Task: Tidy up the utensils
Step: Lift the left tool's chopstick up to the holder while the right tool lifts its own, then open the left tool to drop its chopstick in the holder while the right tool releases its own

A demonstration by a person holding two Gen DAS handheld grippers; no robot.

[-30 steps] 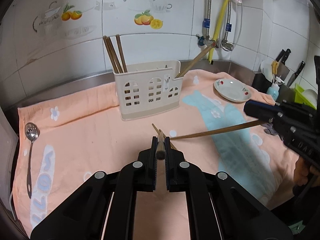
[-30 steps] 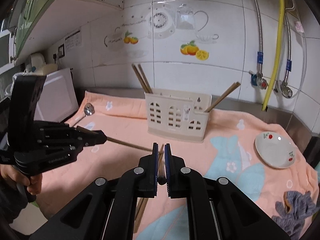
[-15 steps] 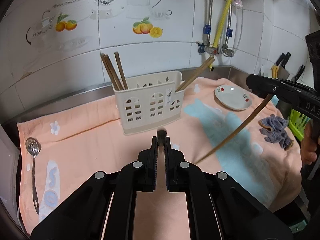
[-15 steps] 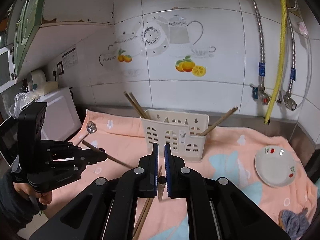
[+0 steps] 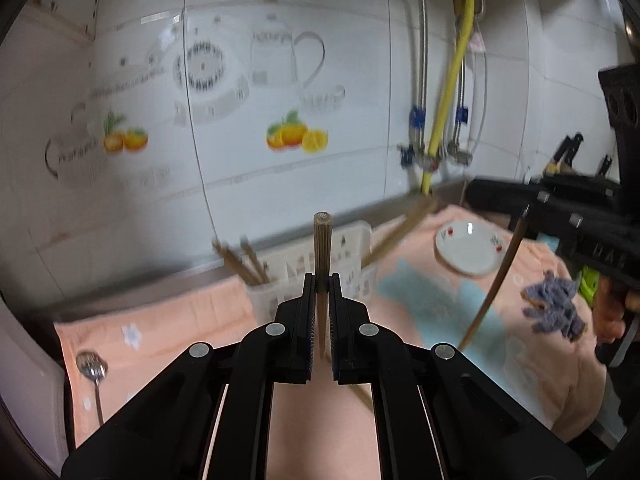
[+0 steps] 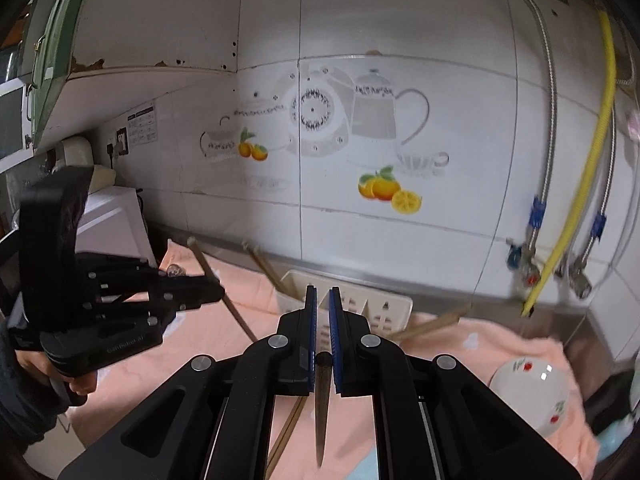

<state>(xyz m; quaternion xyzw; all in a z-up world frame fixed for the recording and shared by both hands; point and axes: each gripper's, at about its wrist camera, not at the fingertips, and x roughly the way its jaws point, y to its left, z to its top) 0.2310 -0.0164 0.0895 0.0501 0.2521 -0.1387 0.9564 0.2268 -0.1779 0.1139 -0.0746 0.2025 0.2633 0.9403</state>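
Item: two chopsticks, carry step. Left gripper (image 5: pixel 320 280) clamped on chopstick (image 5: pixel 322 240); right gripper (image 6: pixel 323 300) clamped on second chopstick (image 6: pixel 321 408). Holder (image 5: pixel 352 256) at twelve o'clock. Next, likely: tip each downward into a compartment.

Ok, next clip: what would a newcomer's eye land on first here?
Each gripper's jaws clamp a wooden chopstick: the left gripper holds its chopstick upright at centre, and the right gripper has another chopstick hanging below it. Behind them, the white utensil holder sits on the peach towel against the tiled wall.
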